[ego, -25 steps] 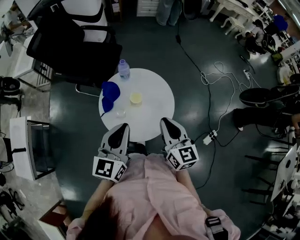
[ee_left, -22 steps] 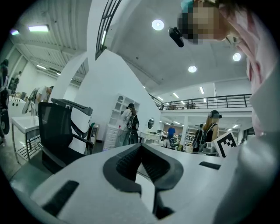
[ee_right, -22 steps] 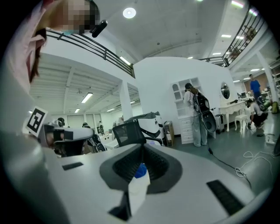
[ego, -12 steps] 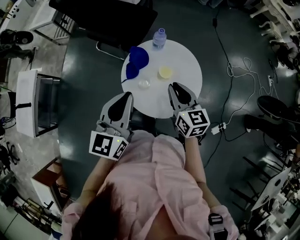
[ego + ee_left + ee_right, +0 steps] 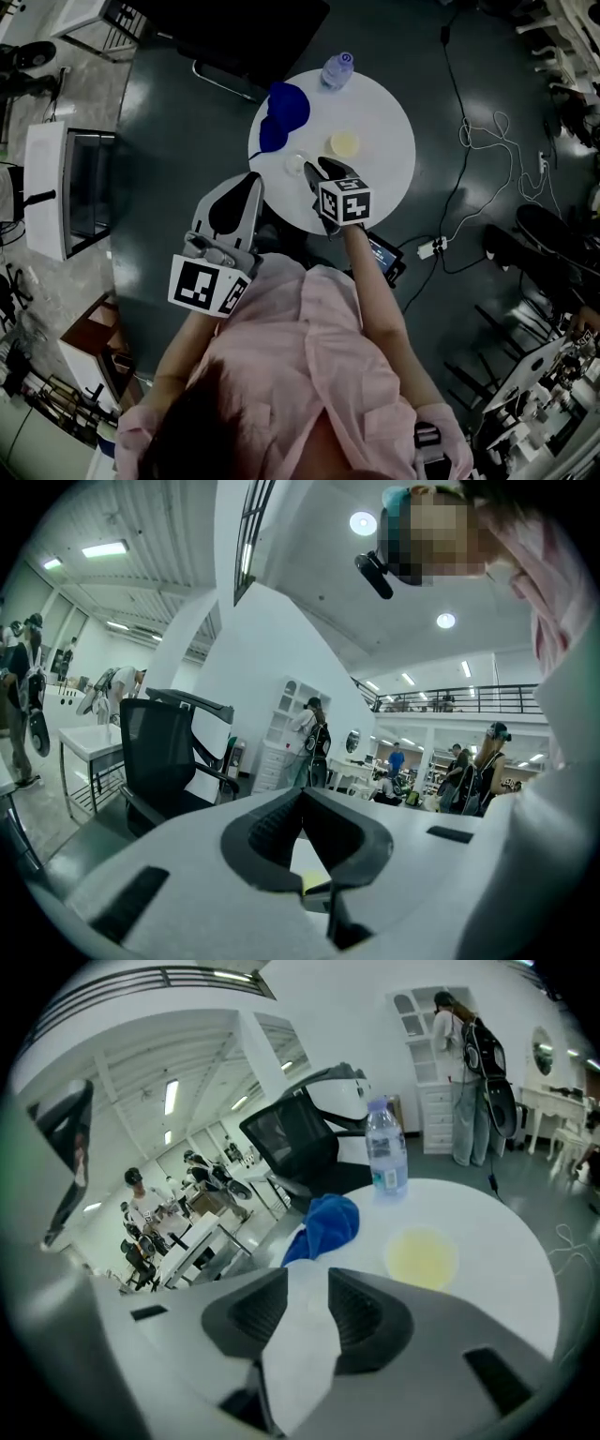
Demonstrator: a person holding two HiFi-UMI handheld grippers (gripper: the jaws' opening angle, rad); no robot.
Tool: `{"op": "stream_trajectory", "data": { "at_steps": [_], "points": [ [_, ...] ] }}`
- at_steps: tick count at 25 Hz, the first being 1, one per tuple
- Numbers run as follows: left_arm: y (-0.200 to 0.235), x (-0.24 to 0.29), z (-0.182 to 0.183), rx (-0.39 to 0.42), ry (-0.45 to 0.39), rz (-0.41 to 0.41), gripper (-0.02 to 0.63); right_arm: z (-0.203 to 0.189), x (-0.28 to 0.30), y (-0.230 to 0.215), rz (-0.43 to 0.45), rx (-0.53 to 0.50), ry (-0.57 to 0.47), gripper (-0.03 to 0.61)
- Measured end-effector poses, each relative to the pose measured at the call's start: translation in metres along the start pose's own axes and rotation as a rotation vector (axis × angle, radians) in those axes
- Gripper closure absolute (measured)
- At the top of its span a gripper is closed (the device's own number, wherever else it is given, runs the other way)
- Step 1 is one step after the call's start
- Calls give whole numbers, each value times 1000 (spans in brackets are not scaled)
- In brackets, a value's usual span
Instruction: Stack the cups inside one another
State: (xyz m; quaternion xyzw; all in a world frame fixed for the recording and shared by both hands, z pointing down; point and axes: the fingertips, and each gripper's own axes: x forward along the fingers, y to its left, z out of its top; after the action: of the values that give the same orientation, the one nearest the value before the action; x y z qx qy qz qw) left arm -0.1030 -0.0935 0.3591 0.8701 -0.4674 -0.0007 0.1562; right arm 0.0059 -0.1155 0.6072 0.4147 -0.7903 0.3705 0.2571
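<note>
The clear cup (image 5: 296,163) stands between the just-opening jaws of the right tool (image 5: 307,1286).

We see a white counter (image 5: 386,101), a deep blue cloth (image 5: 284,108), a pale yellow cup (image 5: 344,143), and our own pink sleeve (image 5: 375,309).

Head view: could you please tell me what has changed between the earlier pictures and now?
The right gripper moved forward over the table to the clear cup, and its fingers have just been opening; the cup sits at their tips, not gripped. The left gripper remains short of the table, fingers shut and empty. The yellow cup, blue cloth and bottle lie where they were.
</note>
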Motion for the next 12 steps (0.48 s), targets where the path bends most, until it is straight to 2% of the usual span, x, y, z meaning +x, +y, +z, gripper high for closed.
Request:
{"op": "stream_trajectory", "data": {
  "at_steps": [8,12],
  "points": [
    [15,12,-5,-26,26,8,596,-31,39,-28,-44,83,156,453],
    [21,15,-6,-32,33,10,595,-40,48,-27,-48,89,203,456]
  ]
}}
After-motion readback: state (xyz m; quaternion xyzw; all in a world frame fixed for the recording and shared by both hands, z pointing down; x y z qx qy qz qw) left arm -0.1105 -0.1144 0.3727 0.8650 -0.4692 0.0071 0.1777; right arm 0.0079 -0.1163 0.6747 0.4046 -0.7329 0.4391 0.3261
